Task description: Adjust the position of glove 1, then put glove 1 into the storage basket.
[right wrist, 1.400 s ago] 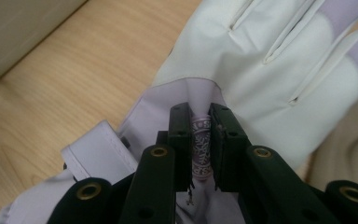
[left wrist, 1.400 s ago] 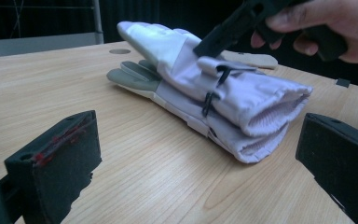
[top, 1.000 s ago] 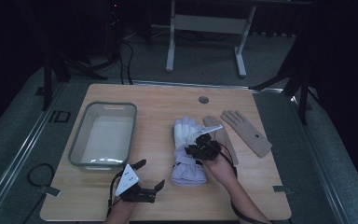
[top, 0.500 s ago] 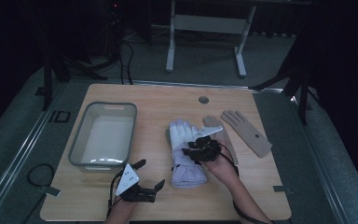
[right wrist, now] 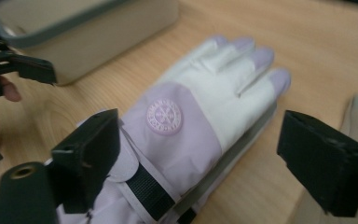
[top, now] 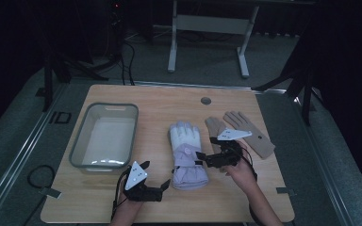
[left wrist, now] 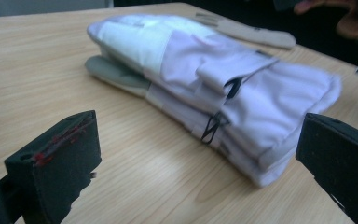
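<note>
lilac-and-white ski glove (top: 186, 155) flat on the table (top: 160, 101) mid-way between bin (top: 104, 135) and tan gloves (top: 245, 133), right gripper (top: 206, 158) just beside its cuff, jaws just swung wide, nothing pinched, left gripper (top: 162, 184) near cuff end, jaws apart too

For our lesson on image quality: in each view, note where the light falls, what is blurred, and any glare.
High view: the table is lit, its surroundings are dark, and pale glare lies in the bin. Left gripper view: the lilac ski gloves are soft at the cuff. Right gripper view: the near jaws and bin are blurred.
</note>
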### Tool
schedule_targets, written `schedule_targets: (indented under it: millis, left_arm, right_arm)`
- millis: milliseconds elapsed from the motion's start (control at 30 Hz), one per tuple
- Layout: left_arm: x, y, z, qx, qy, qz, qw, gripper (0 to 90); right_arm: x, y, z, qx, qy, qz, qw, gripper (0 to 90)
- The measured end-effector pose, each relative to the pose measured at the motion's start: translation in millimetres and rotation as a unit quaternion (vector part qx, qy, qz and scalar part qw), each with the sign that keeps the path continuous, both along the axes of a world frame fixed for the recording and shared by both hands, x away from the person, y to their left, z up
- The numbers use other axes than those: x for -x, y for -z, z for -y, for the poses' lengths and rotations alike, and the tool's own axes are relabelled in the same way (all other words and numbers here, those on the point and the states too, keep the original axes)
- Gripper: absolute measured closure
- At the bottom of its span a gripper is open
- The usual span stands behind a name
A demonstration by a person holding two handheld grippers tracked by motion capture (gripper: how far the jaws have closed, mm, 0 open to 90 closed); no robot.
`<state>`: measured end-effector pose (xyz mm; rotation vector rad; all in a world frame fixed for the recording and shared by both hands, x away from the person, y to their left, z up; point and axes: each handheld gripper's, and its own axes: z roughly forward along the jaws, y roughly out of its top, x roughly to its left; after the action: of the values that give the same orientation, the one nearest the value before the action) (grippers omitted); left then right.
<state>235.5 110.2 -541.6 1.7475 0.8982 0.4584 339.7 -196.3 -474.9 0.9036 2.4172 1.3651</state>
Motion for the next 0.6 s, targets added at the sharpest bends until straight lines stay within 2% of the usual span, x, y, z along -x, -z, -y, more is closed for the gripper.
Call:
schedule_targets:
  millis: [67, 167, 200, 233, 300, 333, 367, 400, 467, 500, 533, 567, 600]
  left_arm:
    - [-2.7, -5.1, 2.3, 0.009, 0.005, -0.009, 0.9999, 0.0]
    - [-6.3, -10.4, 5.6, 0.008, 0.006, -0.010, 0.9999, 0.0]
    - [-11.8, -17.5, 10.9, 0.007, 0.009, -0.015, 0.9998, 0.0]
    - [-14.1, -20.7, 13.5, 0.005, 0.010, -0.023, 0.9997, 0.0]
    - [-18.4, -26.4, 18.2, 0.012, 0.019, -0.035, 0.9991, 0.0]
    - [-20.1, -28.9, 20.8, 0.008, 0.020, -0.035, 0.9992, 0.0]
    - [-20.1, -28.9, 20.8, 0.008, 0.020, -0.035, 0.9992, 0.0]
    - [-23.3, -33.0, 26.7, 0.006, 0.026, -0.044, 0.9987, 0.0]
    - [-25.6, -36.4, 33.5, -0.012, 0.019, -0.057, 0.9981, 0.0]
    - [-26.9, -37.6, 36.7, -0.017, 0.017, -0.067, 0.9975, 0.0]
    - [-28.0, -38.5, 40.0, -0.023, 0.014, -0.077, 0.9967, 0.0]
    - [-29.6, -38.8, 43.1, -0.031, 0.009, -0.084, 0.9959, 0.0]
    - [-30.6, -38.9, 45.7, -0.031, 0.005, -0.092, 0.9952, 0.7]
  right_arm:
    - [2.2, 1.9, 3.1, 0.011, 0.004, 0.026, 0.9996, 13.7]
    - [2.7, 2.5, 5.3, 0.016, 0.007, 0.032, 0.9993, 13.7]
    - [2.3, 2.2, 6.3, 0.017, 0.015, 0.028, 0.9994, 13.6]
    - [-1.0, 0.6, 9.3, 0.012, 0.037, 0.000, 0.9992, 13.3]
    - [-3.8, -0.4, 12.4, -0.003, 0.057, -0.010, 0.9983, 13.3]
    - [-5.2, -0.7, 13.5, -0.013, 0.065, -0.014, 0.9977, 13.2]
    - [-5.2, -0.7, 13.5, -0.013, 0.065, -0.014, 0.9977, 13.2]
    - [-6.8, -0.5, 12.6, -0.019, 0.073, -0.026, 0.9968, 10.2]
    - [-6.7, 1.8, 9.5, -0.016, 0.072, -0.023, 0.9970, 10.2]
    - [-6.6, 3.7, 7.3, -0.010, 0.073, -0.026, 0.9970, 12.2]
    - [-6.1, 5.7, 5.2, -0.003, 0.079, -0.026, 0.9965, 18.0]
    - [-6.3, 7.7, 4.5, -0.006, 0.071, -0.035, 0.9968, 27.3]
    - [-6.3, 9.8, 4.3, -0.013, 0.074, -0.038, 0.9965, 31.4]
